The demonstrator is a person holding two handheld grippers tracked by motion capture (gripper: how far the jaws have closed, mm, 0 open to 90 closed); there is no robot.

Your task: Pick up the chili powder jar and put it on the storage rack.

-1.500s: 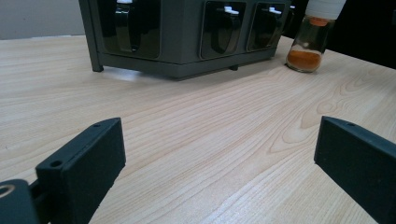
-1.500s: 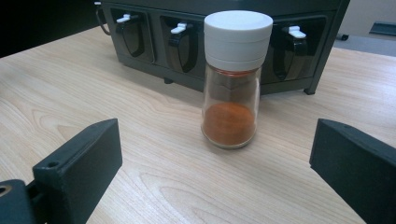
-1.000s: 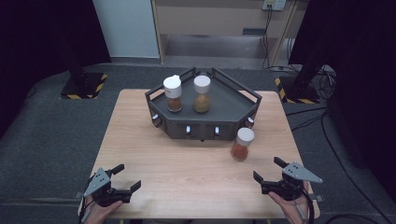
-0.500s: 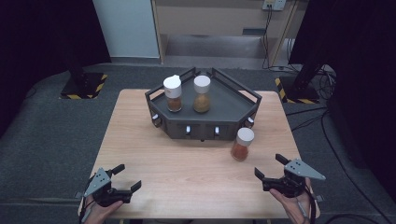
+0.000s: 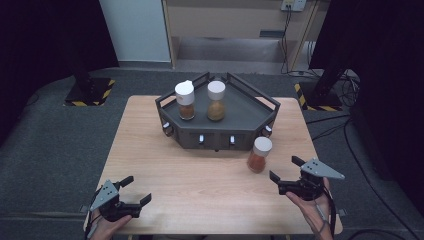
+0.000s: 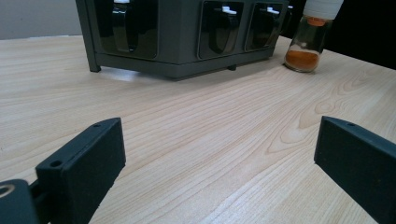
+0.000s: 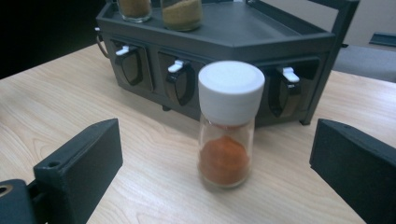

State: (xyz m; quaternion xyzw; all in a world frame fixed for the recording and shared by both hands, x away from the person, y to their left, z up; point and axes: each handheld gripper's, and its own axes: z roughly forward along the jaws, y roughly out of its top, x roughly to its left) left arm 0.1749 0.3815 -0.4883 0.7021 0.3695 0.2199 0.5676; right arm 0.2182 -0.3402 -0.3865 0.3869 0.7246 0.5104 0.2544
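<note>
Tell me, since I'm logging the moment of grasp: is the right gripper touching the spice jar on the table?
Apart. In the right gripper view the spice jar stands ahead of the right gripper, with bare table visible between the jar and each open jaw.

Even overhead light falls on the pale wooden table (image 5: 200, 175) in the high view, while the floor and the room's corners sink into near black. The dark grey angular spice rack (image 5: 220, 122) throws a soft, short shadow toward the near edge. The picture is slightly soft and grainy. In the right gripper view, the glass spice jar with the white cap and orange powder (image 7: 227, 123), just ahead of the wide-apart black jaws, is fairly sharp, its cap bright; the jaws themselves blur at the lower corners. The left gripper view shows a pale sheen on the wood ahead of its jaws.
</note>
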